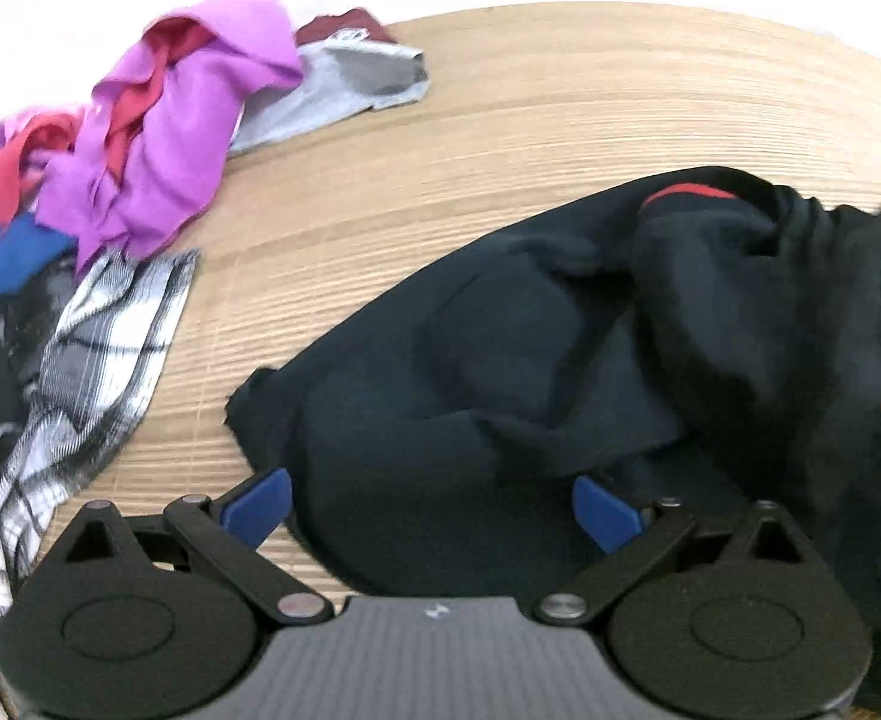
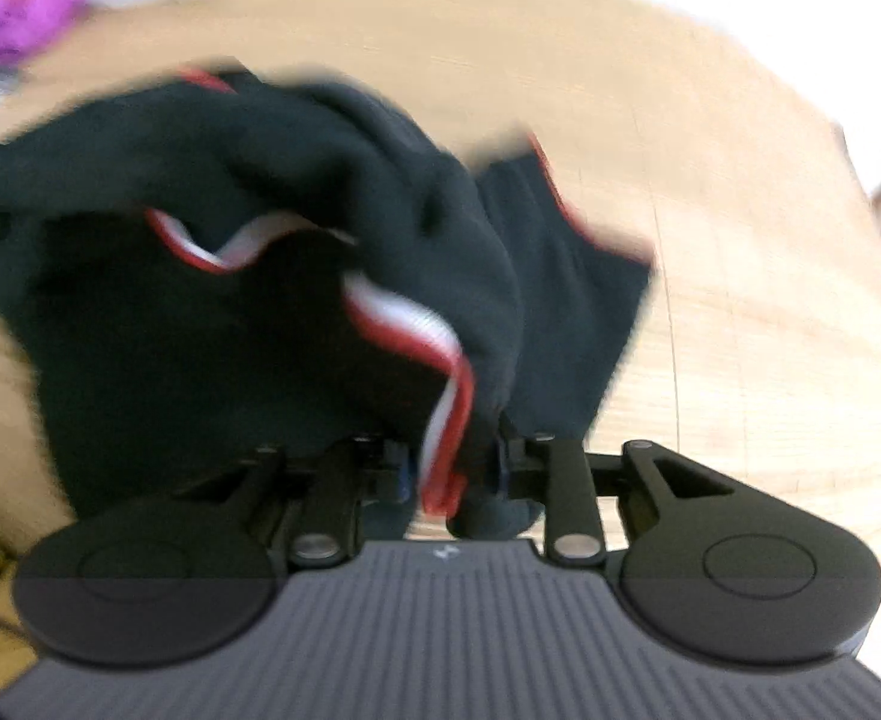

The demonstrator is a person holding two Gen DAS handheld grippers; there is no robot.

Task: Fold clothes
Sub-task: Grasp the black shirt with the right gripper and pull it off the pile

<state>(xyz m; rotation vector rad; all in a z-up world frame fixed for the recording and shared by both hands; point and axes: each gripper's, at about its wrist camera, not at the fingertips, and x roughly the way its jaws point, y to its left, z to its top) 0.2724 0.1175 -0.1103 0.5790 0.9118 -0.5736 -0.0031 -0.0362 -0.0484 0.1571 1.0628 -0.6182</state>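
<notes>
On your far left, in the left wrist view, the pile of unfolded laundry sits at the table's edge: a blue piece lowest left, a black-and-white plaid shirt draped toward you, a bright purple top bunched w/ red fabric inside it, and a grey piece w/ a maroon bit behind, farthest back. Pale wood table is bare between that pile and the work item. Center to right lies the dark navy, near-black garment, crumpled, not flat; a thin red trim line shows along a fold at its far edge, and the cloth heaps up thicker toward the right. Your left gripper is over the garment's near-left portion w/ its blue fingertips spread wide, released, nothing pinched; the cloth lies between and under them. In the right wrist view, blurred, the same garment hangs bunched in front of the cam, w/ red-and-white striped trim snaking down through the folds. Your right gripper has its fingers drawn in close, clenched on a bunch of the garment incl. that striped trim. Bare table continues to the right of it.
</notes>
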